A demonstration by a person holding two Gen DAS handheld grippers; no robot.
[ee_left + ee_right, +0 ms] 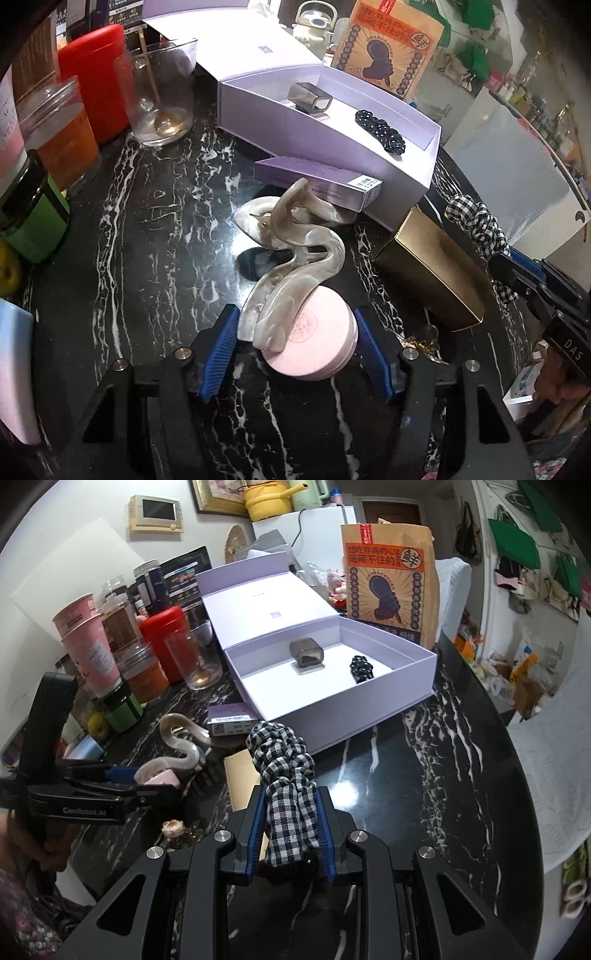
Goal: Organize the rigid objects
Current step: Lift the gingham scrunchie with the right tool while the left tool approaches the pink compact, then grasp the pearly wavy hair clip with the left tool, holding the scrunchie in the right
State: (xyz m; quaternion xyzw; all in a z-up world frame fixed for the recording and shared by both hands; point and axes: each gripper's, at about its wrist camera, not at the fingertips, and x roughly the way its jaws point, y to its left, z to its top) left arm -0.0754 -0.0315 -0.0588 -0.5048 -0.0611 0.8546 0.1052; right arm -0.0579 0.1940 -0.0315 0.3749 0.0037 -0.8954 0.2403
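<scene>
My left gripper (295, 332) is open around a round pink compact (317, 343) on the black marble table; one end of a beige marbled hair claw (295, 258) rests on the compact. My right gripper (291, 812) is shut on a black-and-white checked scrunchie (284, 764), also seen in the left wrist view (476, 225). An open lilac box (332, 686) holds a metallic cuff clip (306, 651) and a black studded hair clip (361, 668). A small purple carton (321, 181) leans by the box and a gold box (432, 273) lies to the right of the claw.
Jars, a red canister (96, 77), a glass with a spoon (162, 92) and pink cups (88, 642) crowd the left. A printed paper bag (388, 587) stands behind the box. The table's curved edge (517, 775) runs at the right.
</scene>
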